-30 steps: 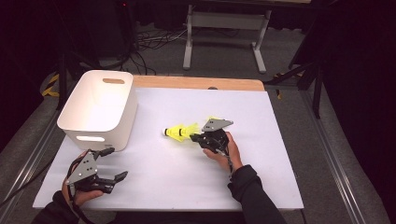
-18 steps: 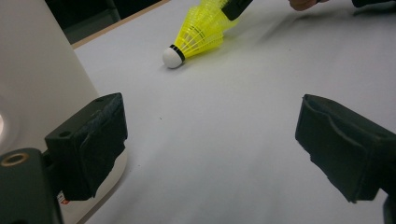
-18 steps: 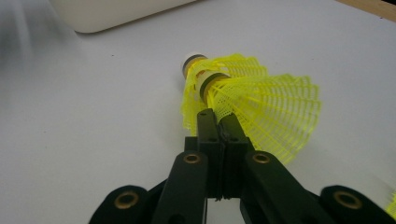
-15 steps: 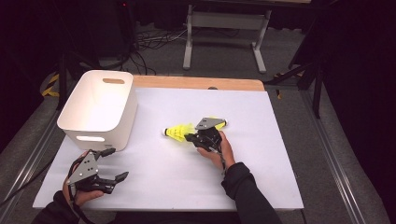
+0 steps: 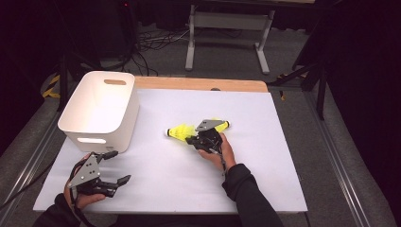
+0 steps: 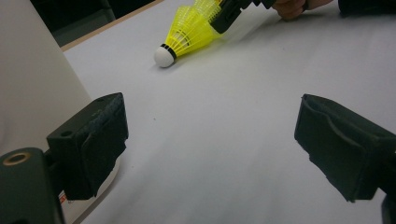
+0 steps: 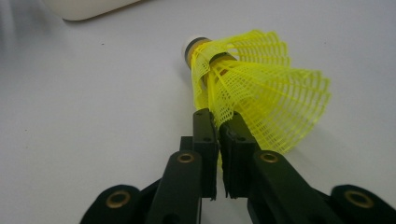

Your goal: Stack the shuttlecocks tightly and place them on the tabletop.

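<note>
Our right gripper (image 5: 195, 140) sits at mid-table, its jaws nearly together around a thin slice of yellow mesh from the shuttlecock (image 7: 254, 91). Over the last second this gripper has crept a little left and lower. The jaws have just been opening slightly, with the mesh skirt between them; in the right gripper view a narrow gap shows between the pads, so we think the pinch is loosening, though we cannot be sure the pads have let go. We judge this as the shuttlecock being set down or re-gripped, with the bin (image 5: 101, 111) at far left the likely goal.

The shuttlecock (image 5: 179, 132) lies on its side at the table's (image 5: 265, 161) centre, its white cap pointing left toward the bin. Its skirt is springy plastic netting, flared in a cone and easily crushed; a second skirt seems nested inside it. The bin is smooth white plastic with rounded corners and slot handles.

Our left gripper (image 5: 113, 166) rests near left, jaws spread wide and empty, unmoved.
</note>
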Available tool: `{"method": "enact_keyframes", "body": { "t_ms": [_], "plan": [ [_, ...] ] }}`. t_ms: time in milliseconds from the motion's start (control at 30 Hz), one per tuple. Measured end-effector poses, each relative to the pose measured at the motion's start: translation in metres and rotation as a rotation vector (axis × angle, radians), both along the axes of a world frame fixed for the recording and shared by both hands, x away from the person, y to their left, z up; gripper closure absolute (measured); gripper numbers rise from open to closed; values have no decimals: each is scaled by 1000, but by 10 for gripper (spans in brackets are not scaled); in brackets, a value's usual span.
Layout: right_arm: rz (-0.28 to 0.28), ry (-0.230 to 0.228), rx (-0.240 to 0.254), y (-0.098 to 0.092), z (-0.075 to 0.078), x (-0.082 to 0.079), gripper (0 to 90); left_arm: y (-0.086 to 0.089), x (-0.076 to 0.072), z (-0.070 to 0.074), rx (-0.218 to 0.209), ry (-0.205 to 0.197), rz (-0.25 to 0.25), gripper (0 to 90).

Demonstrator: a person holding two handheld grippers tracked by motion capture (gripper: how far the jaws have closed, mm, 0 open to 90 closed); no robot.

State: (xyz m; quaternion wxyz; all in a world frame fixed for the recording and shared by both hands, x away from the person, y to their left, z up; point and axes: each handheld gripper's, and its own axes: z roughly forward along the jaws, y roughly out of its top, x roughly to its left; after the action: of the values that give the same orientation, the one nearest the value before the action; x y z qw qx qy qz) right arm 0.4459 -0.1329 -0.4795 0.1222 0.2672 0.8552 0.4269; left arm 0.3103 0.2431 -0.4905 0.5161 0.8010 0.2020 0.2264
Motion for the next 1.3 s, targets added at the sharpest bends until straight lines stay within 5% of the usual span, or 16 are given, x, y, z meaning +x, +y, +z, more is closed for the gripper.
{"method": "enact_keyframes", "body": {
  "t_ms": [333, 633, 733, 933, 1100, 1133, 1300],
  "plan": [
    [-40, -29, -6, -5, 8, -6, 647, 1, -1, 1, -4, -8, -4, 104],
    [-64, -171, -45, -18, 36, -37, 565, 0, 0, 0, -5, -1, -5, 105],
    [-115, -269, -88, -33, 53, -49, 539, 1, -1, 0, -6, -3, -5, 105],
    [-204, -333, -116, -55, 64, -51, 495, 1, -1, 0, -6, -6, 1, 105],
    [-275, -321, -131, -66, 65, -39, 412, 0, 0, 0, -8, -1, 1, 105],
    [-297, -308, -160, -66, 66, -28, 365, 0, 0, 0, -5, -1, 0, 105],
    [-323, -253, -155, -62, 71, -4, 311, 1, 0, 1, -10, -2, -4, 105]
  ]
}}
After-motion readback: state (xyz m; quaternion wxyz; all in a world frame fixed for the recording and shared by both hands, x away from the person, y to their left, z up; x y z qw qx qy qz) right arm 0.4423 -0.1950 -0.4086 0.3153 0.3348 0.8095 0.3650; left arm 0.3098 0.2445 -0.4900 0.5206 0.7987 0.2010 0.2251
